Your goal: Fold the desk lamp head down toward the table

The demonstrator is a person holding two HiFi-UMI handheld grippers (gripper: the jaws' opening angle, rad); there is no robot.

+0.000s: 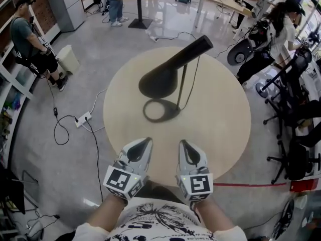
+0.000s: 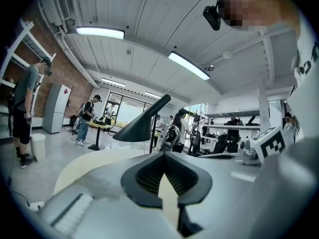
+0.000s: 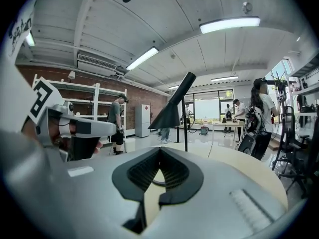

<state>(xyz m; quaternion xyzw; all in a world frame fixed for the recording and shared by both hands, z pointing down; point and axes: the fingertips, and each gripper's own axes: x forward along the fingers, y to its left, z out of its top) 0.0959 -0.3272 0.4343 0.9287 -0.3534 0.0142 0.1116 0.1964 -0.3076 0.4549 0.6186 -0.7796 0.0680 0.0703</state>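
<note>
Starting with the big stuff: the round surface (image 1: 220, 119) fills the middle of the head view. The desk lamp (image 1: 183, 84) stands on it a bit toward 12 o'clock from centre. Its lamp head (image 1: 165, 77) is a black cone, tilted. The wide mouth points down toward 7 o'clock and the narrow tail sticks up toward 2 o'clock. The ring base (image 1: 160, 109) sits flat right under the mouth, and the head looks raised above it, not folded down.

Down at the 6 o'clock edge are the left tongs (image 1: 148, 140) and right tongs (image 1: 183, 143), side by side and well apart from the lamp. Both gripper views show the tips pinched together with nothing between them, just bare surface beyond.

So I'd say the task hasn't begun; this is the approach stage. Next move probably needs one pair of tongs opened and brought to the head, maybe the other steadying the base or stem, then pushing the cone downward.
</note>
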